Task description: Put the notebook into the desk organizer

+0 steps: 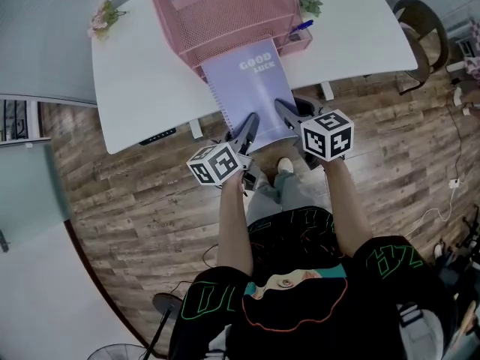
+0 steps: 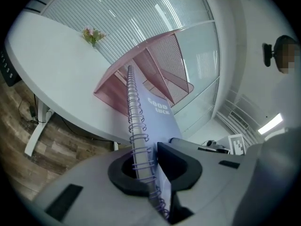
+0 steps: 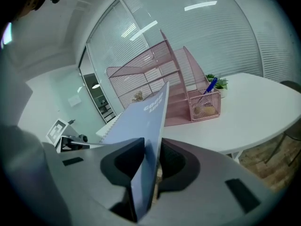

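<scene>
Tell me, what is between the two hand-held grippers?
The purple notebook spans the gap. The left hand-held gripper clamps its spiral edge, and the right hand-held gripper clamps the opposite edge. The head view shows this best.

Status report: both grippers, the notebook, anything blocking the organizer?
Left gripper shut on notebook at spiral edge. Right gripper shut on opposite edge. Far end at pink organizer front, not fully in. Nothing seen blocking.
</scene>
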Demonstrator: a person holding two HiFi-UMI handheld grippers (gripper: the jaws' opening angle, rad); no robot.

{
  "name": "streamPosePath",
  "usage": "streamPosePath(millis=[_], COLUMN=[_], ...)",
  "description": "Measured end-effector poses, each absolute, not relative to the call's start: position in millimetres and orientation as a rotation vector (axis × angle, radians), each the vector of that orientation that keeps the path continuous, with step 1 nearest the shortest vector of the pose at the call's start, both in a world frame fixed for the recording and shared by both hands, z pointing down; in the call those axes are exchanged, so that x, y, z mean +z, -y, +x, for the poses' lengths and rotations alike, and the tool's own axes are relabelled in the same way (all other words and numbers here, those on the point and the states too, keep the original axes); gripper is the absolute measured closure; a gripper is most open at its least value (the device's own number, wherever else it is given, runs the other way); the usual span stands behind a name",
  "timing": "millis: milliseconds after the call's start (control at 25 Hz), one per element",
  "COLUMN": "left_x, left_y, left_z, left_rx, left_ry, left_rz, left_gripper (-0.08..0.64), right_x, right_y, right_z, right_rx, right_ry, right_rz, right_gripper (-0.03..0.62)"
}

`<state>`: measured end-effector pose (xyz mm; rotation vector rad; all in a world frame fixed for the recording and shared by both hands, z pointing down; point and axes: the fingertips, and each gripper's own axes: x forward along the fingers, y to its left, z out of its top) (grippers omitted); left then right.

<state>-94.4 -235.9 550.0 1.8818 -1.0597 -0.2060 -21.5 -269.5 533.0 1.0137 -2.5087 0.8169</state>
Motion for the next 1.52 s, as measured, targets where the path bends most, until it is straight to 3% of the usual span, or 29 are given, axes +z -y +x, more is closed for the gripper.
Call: streamPosePath(millis=[480, 640, 920, 1080, 1240, 1520], left_x=[544.4, 534.6, 528.9, 526.3, 524.6, 525.0], left_y=[265.8, 278.9, 302.3, 313.3, 321.4, 328.5], left_z=[-104.0, -106.1, -118.8, -120.6, -124.7, -129.9], left_rx=[-0.328, -0.439, -0.48, -0.505, -0.497, -0.453], left_ry=[0.972, 0.913, 0.889, 0.848, 0.832, 0.822], left_rz=[1.809, 1.765, 1.733, 1.697, 1.7, 1.701], left_gripper=[0.509, 0.511, 0.517, 0.512, 0.513, 0.511], right_x=[529.4, 525.1, 506.3, 494.8, 496.0, 530.7], right_y=[304.1, 320.0, 324.1, 301.6, 259.3, 212.3], right_z=[-27.6, -21.0, -2.3, -8.0, -24.3, -58.2], right_rx=[0.785, 0.669, 0.418, 0.218, 0.066, -0.109], right_ry=[2.513, 2.466, 2.429, 2.427, 2.414, 2.251], right_rz=[1.018, 1.064, 1.041, 0.852, 0.527, 0.237], right_gripper=[0.484, 0.42, 0.416, 0.435, 0.561, 0.561])
